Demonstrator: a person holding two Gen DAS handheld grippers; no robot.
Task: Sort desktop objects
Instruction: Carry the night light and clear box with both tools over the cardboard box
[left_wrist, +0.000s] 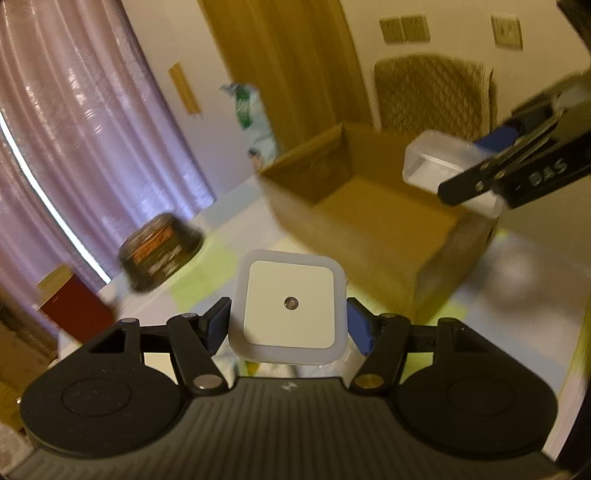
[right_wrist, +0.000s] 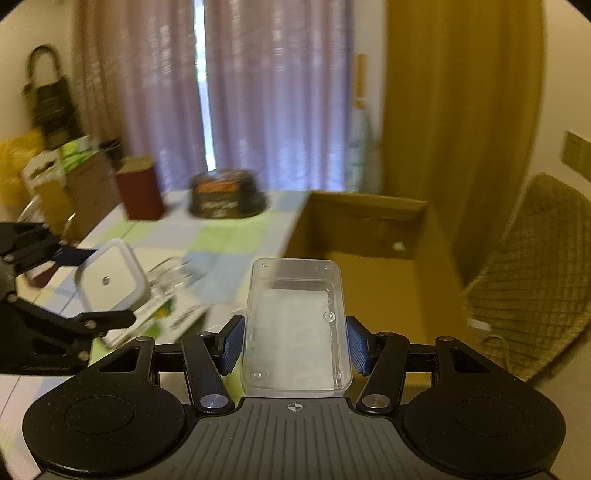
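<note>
Both loads are airborne: we're holding the white night light (left_wrist: 290, 308) clamped in the left gripper (left_wrist: 288, 325) and the clear plastic case (right_wrist: 295, 325) in the right gripper (right_wrist: 295, 341), so we're centring each over the cardboard box (right_wrist: 369, 266) before releasing.

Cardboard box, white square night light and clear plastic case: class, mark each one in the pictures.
cardboard box (right_wrist: 384, 291), right wrist view, on its bare inner floor.
white square night light (left_wrist: 290, 304), left wrist view, on its front face beside the small sensor.
clear plastic case (right_wrist: 295, 325), right wrist view, on its top face.
</note>
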